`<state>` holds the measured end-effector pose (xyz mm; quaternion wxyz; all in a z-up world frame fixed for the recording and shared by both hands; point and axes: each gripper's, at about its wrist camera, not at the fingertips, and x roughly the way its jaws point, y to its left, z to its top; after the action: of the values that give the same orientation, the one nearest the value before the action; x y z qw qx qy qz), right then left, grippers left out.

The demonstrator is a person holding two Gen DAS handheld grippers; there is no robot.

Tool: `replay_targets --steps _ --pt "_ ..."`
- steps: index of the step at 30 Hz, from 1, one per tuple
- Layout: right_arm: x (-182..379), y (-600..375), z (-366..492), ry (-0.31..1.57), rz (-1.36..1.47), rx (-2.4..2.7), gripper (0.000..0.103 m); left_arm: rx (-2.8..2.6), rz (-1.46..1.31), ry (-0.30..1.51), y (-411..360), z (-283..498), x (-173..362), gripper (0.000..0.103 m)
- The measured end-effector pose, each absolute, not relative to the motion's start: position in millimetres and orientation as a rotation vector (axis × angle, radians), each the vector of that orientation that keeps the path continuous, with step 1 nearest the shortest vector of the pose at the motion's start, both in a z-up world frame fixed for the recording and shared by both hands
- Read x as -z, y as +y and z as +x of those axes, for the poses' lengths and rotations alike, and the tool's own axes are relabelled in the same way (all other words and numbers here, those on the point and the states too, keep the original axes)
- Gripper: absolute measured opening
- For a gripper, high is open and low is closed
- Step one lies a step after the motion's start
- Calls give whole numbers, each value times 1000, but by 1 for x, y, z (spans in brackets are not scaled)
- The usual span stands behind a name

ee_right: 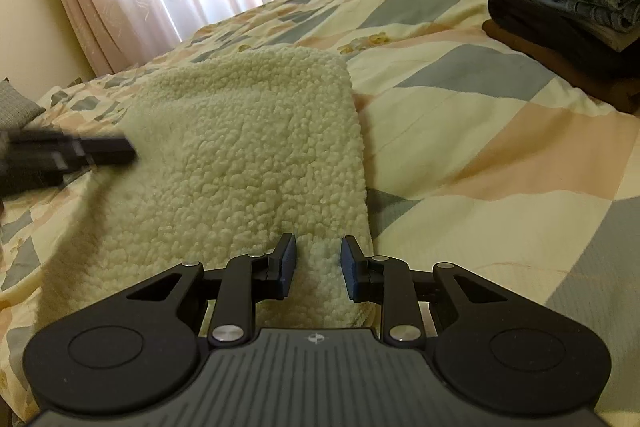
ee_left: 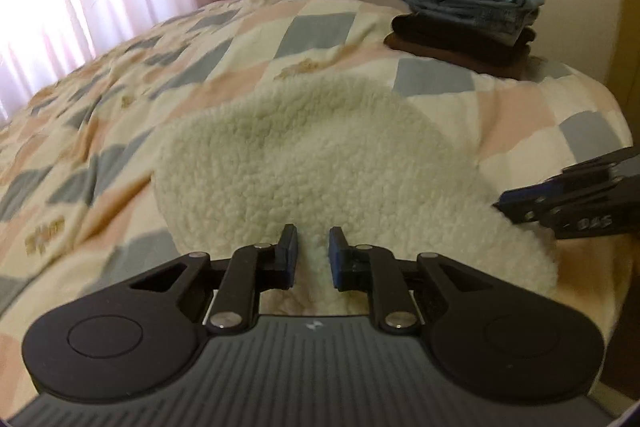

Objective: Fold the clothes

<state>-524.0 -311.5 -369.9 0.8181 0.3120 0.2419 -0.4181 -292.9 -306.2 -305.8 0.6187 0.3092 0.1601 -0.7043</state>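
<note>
**Fleece folded, not yet stacked**

Your cream fleece [ee_right: 256,147] lies folded into a compact pad on the quilted bed [ee_right: 480,131]. Both the left gripper [ee_left: 313,253] and right gripper [ee_right: 318,265] hover at its near edge, jaws narrowly parted, holding nothing. Probably only moving it to the folded stack [ee_left: 468,15] remains.

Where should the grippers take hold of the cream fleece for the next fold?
Probably the near edge of the fleece, approached low from the front: both the left gripper and right gripper already straddle it, jaws open. It lies flat; the thick edge gives purchase.
</note>
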Motion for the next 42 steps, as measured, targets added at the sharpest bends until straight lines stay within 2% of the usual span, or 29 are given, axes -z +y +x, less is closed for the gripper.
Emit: replay_targets --steps 11,15,23,28,33,37,42 --pt "337 -283 -527 446 599 853 29 1557 816 325 -293 -319 338 12" --pt "359 -274 -515 555 591 856 29 1553 780 319 -280 -314 325 12" --pt "330 -260 -525 441 578 840 29 1543 708 307 -252 -303 299 15" --pt "335 -264 -517 481 580 815 29 1537 666 300 -238 -296 284 15" --pt "307 -306 -510 394 549 807 29 1528 694 307 -283 -283 301 15" --pt "286 -363 -472 351 478 795 29 1520 716 313 -319 -273 314 15" --pt "305 -438 -422 419 458 810 29 1511 743 320 -364 -260 331 15"
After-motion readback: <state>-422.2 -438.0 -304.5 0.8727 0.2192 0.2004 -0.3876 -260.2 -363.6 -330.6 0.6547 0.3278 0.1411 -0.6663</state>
